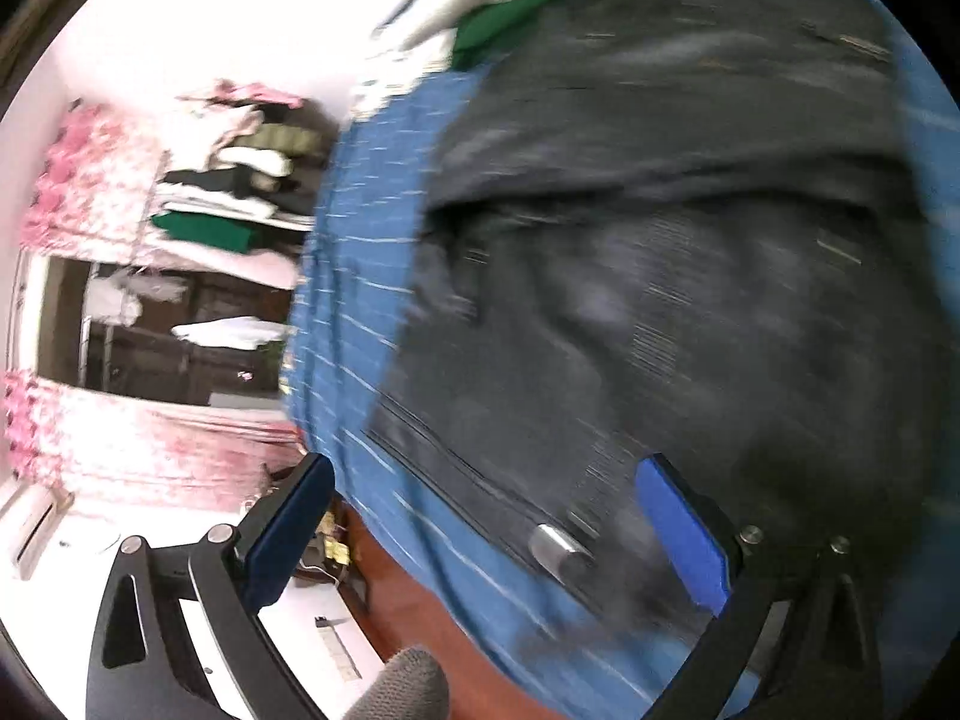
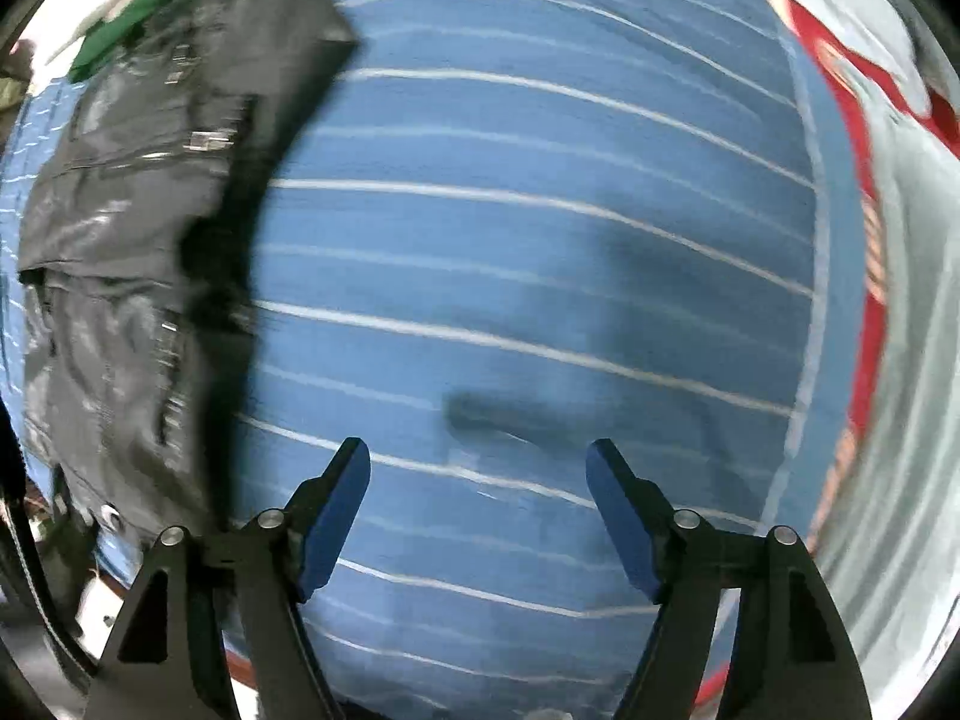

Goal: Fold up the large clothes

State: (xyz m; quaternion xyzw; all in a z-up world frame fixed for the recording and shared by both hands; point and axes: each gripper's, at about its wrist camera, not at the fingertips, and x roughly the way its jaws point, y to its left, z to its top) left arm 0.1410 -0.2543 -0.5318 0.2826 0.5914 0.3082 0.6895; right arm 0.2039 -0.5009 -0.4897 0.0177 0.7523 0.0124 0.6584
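Observation:
A dark grey jacket [image 1: 690, 252] with a zip and a metal pull lies folded on a blue sheet with white stripes [image 1: 360, 276]. My left gripper [image 1: 486, 474] stands open over the jacket's near edge and the sheet's edge, with nothing pinched between its blue pads [image 1: 684, 534]. In the right wrist view the same jacket [image 2: 138, 240] lies at the left, apart from my right gripper [image 2: 477, 456]. That gripper points down at the bare striped sheet [image 2: 540, 210], jaws wide and empty. Both views are motion-blurred.
A green garment [image 1: 516, 12] and pale clothes lie beyond the jacket. Shelves of folded clothes [image 1: 240, 180] and pink floral curtains [image 1: 78, 192] stand left. A red-brown bed edge [image 1: 432, 612] and white floor lie below. A gloved fingertip [image 1: 402, 684] shows at the bottom. Red and pale fabric [image 2: 870, 210] lies right.

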